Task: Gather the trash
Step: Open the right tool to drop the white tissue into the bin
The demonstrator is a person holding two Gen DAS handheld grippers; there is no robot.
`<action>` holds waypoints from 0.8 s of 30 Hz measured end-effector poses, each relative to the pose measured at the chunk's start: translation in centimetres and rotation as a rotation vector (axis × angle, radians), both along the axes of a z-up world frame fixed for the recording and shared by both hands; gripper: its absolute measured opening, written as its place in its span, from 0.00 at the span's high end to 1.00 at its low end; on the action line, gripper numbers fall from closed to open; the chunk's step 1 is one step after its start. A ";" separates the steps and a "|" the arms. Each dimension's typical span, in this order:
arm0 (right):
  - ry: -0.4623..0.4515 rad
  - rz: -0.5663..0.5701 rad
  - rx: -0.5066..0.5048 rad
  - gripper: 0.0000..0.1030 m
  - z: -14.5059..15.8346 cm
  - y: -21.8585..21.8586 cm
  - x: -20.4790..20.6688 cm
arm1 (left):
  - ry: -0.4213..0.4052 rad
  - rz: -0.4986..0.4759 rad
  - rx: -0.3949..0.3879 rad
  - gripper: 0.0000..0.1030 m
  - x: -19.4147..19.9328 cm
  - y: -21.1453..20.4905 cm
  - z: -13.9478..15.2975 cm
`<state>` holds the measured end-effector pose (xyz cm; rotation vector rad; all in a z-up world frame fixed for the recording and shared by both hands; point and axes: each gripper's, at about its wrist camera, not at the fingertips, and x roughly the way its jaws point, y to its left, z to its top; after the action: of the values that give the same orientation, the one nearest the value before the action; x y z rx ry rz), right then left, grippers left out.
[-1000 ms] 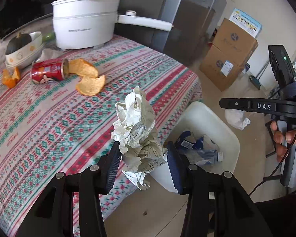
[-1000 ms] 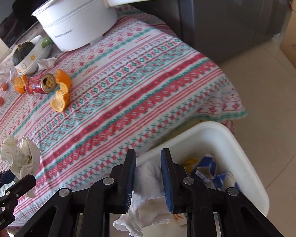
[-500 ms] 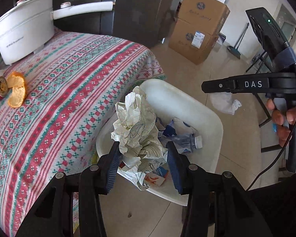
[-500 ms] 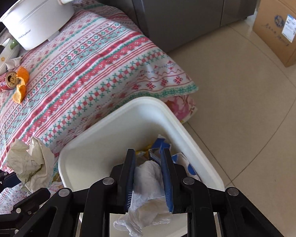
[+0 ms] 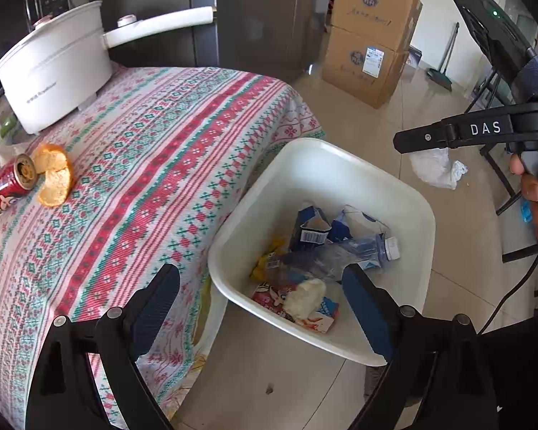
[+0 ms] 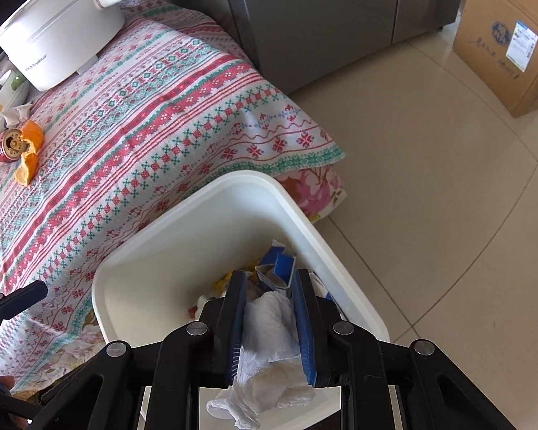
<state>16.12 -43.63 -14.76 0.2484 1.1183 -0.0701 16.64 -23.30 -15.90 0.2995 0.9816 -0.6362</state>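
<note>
Over the white trash bin [image 5: 405, 222], left gripper [image 5: 262, 290] points steeply down, jaws opening wide, nothing between them; a pale crumpled paper ball [image 5: 305, 297] lies in the bin below among a plastic bottle [image 5: 340, 254] and cartons. Right gripper [image 6: 269, 308], also tilted down over the bin [image 6: 211, 215], jaws nearly closed, pinching a white tissue wad [image 6: 269, 351]. Beside the bin, on the tablecloth [image 5: 154, 165]: red can [image 5: 10, 182], orange peel [image 5: 53, 175].

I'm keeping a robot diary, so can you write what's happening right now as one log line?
left gripper: jaws opening, empty, above white bin | right gripper: shut on white tissue over bin | table: red can, orange peel
</note>
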 end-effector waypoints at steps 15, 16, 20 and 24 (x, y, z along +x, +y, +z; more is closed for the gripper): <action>-0.007 0.039 -0.015 0.76 0.4 2.7 1.0 | -0.028 0.212 -0.046 0.06 1.6 11.2 3.5; -0.009 0.041 -0.015 0.76 0.5 2.9 1.1 | -0.030 0.228 -0.048 0.06 1.7 12.0 3.7; -0.011 0.051 -0.015 0.73 0.7 3.9 1.5 | -0.035 0.294 -0.054 0.05 1.8 15.3 4.2; -0.007 0.051 -0.010 0.39 0.9 5.1 1.9 | -0.037 0.349 -0.063 0.05 1.7 18.2 4.6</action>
<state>18.07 -38.50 -13.86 0.2110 1.1164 -0.0300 18.36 -5.07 -11.26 0.0795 0.9484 -0.3417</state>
